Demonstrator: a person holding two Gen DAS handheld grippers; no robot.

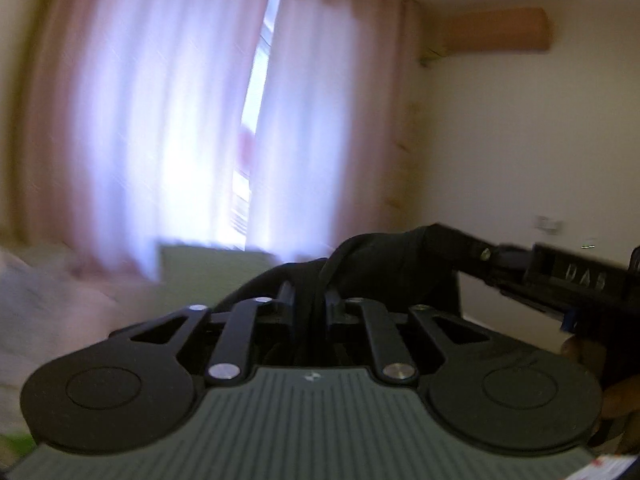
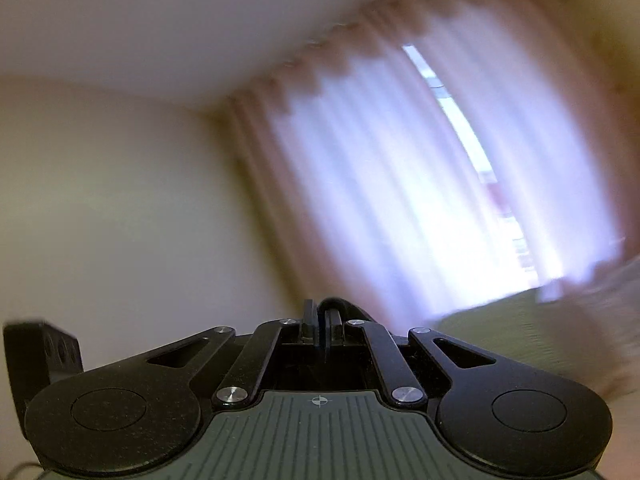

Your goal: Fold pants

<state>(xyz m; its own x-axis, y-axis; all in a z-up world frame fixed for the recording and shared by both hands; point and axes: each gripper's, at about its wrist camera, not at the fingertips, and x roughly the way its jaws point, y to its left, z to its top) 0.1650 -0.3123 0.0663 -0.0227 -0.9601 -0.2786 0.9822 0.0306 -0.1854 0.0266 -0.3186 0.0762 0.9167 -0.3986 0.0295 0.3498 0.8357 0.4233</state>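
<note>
Both hand-held grippers, left [image 1: 307, 300] & right [image 2: 322, 326], are shut tight on the black pants [image 1: 384, 256], held up high prob. to shake them straight.

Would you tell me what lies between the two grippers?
In the left wrist view, black pants span from the shut left gripper to the right gripper at right.

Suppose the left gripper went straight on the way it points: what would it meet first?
Beyond the black pants its fingers clamp, probably the pink curtain; depth is unclear.
</note>
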